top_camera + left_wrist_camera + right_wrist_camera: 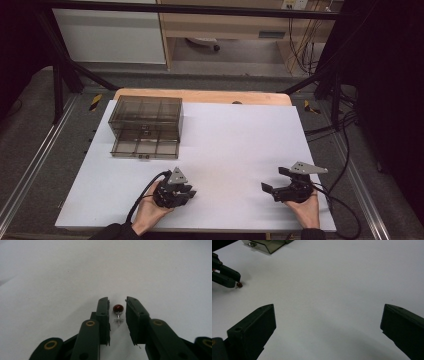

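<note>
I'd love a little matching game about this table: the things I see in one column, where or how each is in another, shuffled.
Things:
1. red-headed pin
2. drawer box
3. right gripper
4. left gripper

States:
A. jaws wide apart over bare table
B. far left of the table, lowest drawer pulled out
C. lying on the white table between two jaws
D. jaws close on either side of a small thing, not pressing on it

Pairs: 1-C, 2-B, 3-A, 4-D

One earring [118, 309], one drawer box [145, 126], two grippers.
</note>
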The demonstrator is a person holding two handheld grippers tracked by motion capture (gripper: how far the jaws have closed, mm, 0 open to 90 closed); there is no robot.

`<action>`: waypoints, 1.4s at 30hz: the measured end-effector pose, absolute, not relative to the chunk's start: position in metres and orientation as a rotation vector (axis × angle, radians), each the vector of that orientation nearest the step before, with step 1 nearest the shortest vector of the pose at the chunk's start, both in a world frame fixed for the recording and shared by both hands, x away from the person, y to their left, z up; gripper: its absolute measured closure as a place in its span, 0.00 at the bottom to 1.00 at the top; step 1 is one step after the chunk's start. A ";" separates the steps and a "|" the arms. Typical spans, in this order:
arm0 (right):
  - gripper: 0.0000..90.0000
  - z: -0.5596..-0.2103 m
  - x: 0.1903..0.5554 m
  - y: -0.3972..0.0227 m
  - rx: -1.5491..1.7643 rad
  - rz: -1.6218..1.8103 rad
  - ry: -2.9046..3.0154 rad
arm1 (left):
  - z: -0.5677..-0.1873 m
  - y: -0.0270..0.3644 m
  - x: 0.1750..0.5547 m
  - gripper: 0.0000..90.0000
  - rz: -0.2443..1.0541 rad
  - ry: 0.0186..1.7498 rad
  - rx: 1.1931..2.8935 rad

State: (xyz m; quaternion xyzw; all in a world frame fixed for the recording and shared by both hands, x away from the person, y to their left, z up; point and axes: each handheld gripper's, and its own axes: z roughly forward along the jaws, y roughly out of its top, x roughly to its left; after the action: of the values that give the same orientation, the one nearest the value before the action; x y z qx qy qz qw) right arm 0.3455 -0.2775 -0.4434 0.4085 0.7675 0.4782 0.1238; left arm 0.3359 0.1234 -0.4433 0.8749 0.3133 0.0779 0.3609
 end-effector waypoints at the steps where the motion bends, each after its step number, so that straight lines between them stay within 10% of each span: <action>1: 0.01 -0.443 0.346 -0.278 1.191 1.394 2.237 | -0.444 0.123 0.336 0.83 0.195 0.808 2.254; 42: 0.01 -0.444 0.346 -0.277 1.194 1.395 2.240 | -0.430 0.139 0.340 0.92 0.228 0.823 2.236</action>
State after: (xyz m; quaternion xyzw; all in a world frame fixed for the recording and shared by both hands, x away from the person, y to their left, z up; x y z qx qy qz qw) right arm 0.3457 -0.2770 -0.4438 0.4092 0.7675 0.4780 0.1224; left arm 0.3395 0.1394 -0.4301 0.8697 0.3202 0.0887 0.3651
